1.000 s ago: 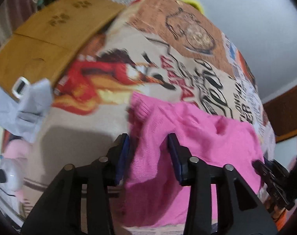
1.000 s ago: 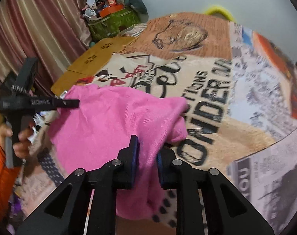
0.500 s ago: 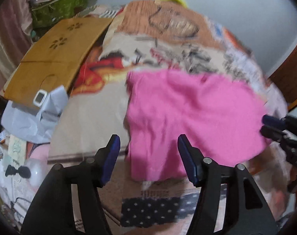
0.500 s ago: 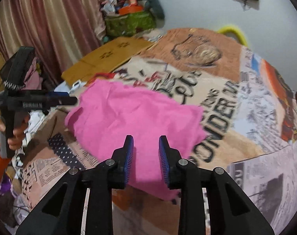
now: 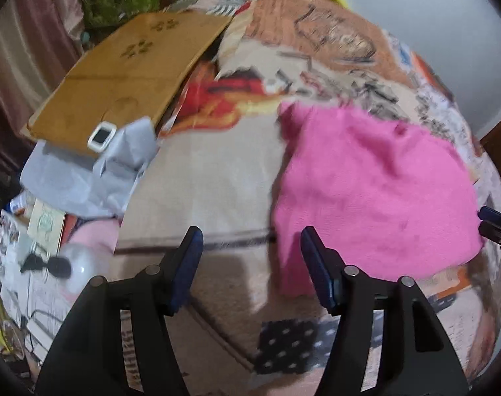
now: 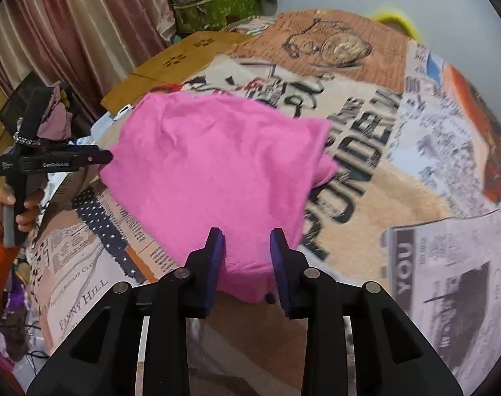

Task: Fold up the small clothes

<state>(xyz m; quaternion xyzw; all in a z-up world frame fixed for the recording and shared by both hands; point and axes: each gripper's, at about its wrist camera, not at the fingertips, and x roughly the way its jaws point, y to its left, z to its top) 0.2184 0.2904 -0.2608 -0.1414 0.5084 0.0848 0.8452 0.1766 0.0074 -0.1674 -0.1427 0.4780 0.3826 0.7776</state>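
A pink knit garment lies spread on the printed blanket, with a few wrinkles; it also shows in the right wrist view. My left gripper is open and empty, above the blanket just left of the garment's near edge. My right gripper is open and empty, its fingers hovering over the garment's near edge. The left gripper shows from the side in the right wrist view, at the garment's left edge. The right gripper's tips show at the right edge of the left wrist view.
A folded wooden table lies at the blanket's left, with a grey cloth and a small white device on its near end. Clutter and cables sit lower left. A green bag and curtains stand behind.
Both grippers have let go of the pink garment and opened. The garment has dropped and lies spread on the blanket. Both grippers have drawn back from it.
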